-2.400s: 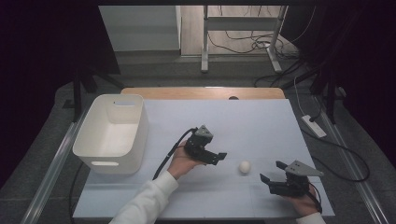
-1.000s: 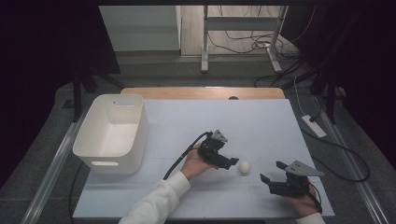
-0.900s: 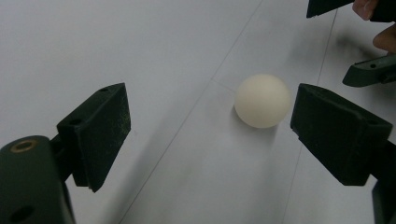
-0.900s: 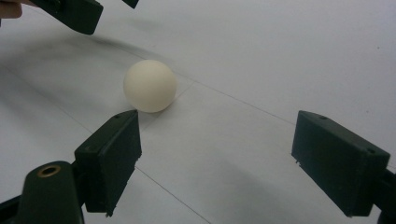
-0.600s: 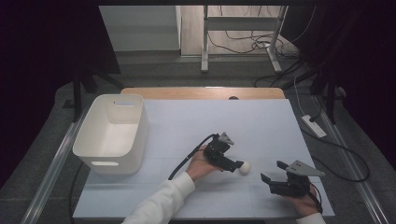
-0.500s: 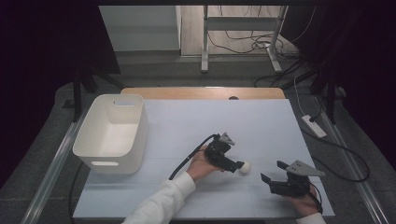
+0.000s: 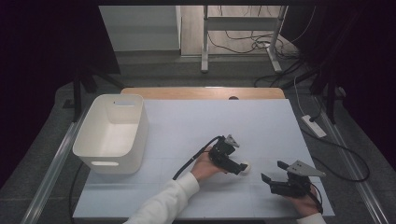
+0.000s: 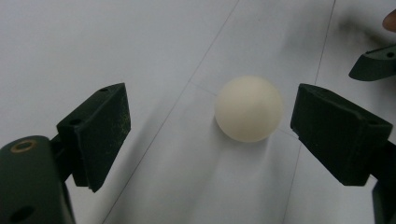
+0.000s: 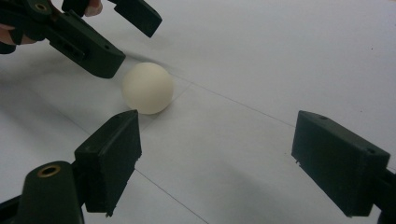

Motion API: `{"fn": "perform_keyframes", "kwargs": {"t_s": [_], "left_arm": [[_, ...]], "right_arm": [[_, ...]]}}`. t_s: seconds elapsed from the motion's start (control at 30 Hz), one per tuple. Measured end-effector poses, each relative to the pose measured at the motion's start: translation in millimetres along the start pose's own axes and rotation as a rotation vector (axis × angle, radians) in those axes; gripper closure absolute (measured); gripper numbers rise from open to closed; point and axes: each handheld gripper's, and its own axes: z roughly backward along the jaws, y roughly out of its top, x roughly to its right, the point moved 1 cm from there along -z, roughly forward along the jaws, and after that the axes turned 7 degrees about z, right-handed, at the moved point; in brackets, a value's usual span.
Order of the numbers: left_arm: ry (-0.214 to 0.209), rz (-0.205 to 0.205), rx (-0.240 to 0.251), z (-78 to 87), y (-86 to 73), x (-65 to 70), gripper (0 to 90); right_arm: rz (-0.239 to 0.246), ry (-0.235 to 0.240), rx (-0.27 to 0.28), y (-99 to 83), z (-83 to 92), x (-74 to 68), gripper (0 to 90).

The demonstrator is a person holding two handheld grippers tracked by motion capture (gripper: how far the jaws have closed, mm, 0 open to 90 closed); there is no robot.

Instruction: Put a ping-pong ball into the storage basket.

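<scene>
Straddling the ball (image 8: pixel 249 108), the left gripper (image 8: pixel 210 135) has its jaws apart, the ball off-centre toward one pad and touching neither.

Between the spread fingers (image 8: pixel 100 133) of the left gripper (image 8: pixel 208 135), a small cream-white ball (image 8: pixel 249 108) sits nearer the right-hand pad, with bare white table (image 8: pixel 116 46) ahead. The right gripper (image 9: pixel 215 165) has open tabletop between its fingers; that ball lies just beyond its left fingertip.
</scene>
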Motion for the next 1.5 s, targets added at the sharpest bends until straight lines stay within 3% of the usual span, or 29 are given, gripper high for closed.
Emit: {"fn": "perform_keyframes", "kwargs": {"t_s": [0.83, 1.07, 1.3, 1.5], "left_arm": [[-0.023, 0.002, -0.053, -27.9, 1.6, 7.7, 14.0], [-0.043, -0.011, -0.065, -29.0, 0.7, 8.1, 25.6], [-0.063, -0.031, -0.073, -28.0, 0.4, 8.7, 48.4], [-0.063, -0.031, -0.077, -27.1, 0.4, 8.5, 50.4]], "right_arm": [[0.002, -0.002, 0.004, -0.7, 0.7, -0.4, 15.7], [0.001, -0.002, 0.002, -1.0, 0.9, -0.3, 15.7], [0.0, -0.005, -0.002, -1.3, 1.1, -0.3, 15.7], [0.002, -0.006, -0.001, -1.3, 1.4, -0.2, 15.7]]}}
